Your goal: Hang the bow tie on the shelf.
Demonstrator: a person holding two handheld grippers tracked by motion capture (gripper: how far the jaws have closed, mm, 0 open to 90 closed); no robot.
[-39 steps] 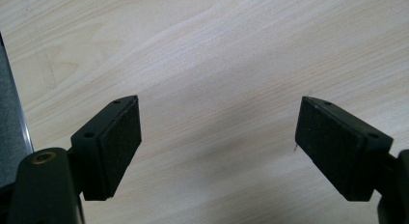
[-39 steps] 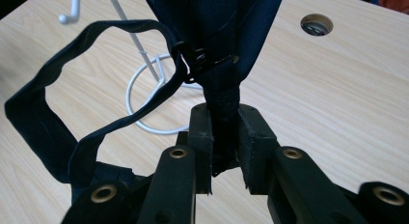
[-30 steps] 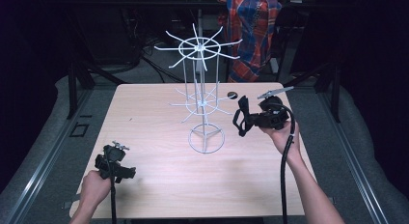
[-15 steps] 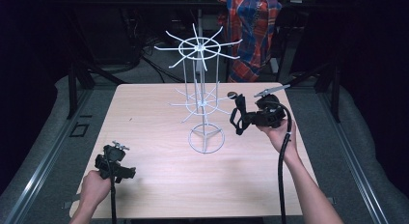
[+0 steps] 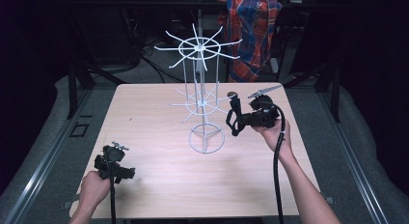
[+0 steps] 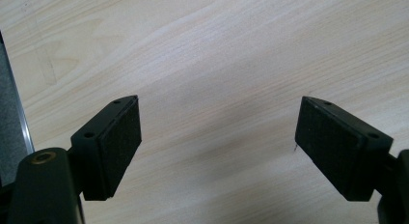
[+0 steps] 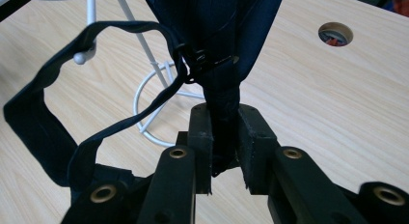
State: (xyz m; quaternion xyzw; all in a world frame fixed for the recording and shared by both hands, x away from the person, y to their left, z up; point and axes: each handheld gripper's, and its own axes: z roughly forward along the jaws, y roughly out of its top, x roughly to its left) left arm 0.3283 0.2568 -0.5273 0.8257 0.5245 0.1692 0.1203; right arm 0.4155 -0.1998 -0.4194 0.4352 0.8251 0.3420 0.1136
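Note:
A white wire rack (image 5: 206, 138) with two tiers of spoke arms stands mid-table. My right gripper (image 5: 233, 121) hovers just right of it, level with the lower tier, shut on a dark blue tie (image 5: 235, 108). In the right gripper view the jaws (image 7: 224, 122) pinch the tie (image 7: 212, 21) upright, and its neck strap (image 7: 43, 132) loops out left, close to a ball-tipped rack arm (image 7: 79, 57). The rack's base ring (image 7: 144, 93) lies behind. My left gripper (image 5: 115, 165) rests low at the table's near left corner, open (image 6: 217, 132) over bare wood.
The light wooden table (image 5: 154, 185) has a round cable hole (image 5: 232, 94) at the back right, also seen behind the tie (image 7: 335, 33). A person in a plaid shirt (image 5: 253, 26) stands beyond the far edge. Dark floor and stands surround the table.
My right gripper has drifted a little left toward the rack, carrying the tie. The left gripper has stayed put.

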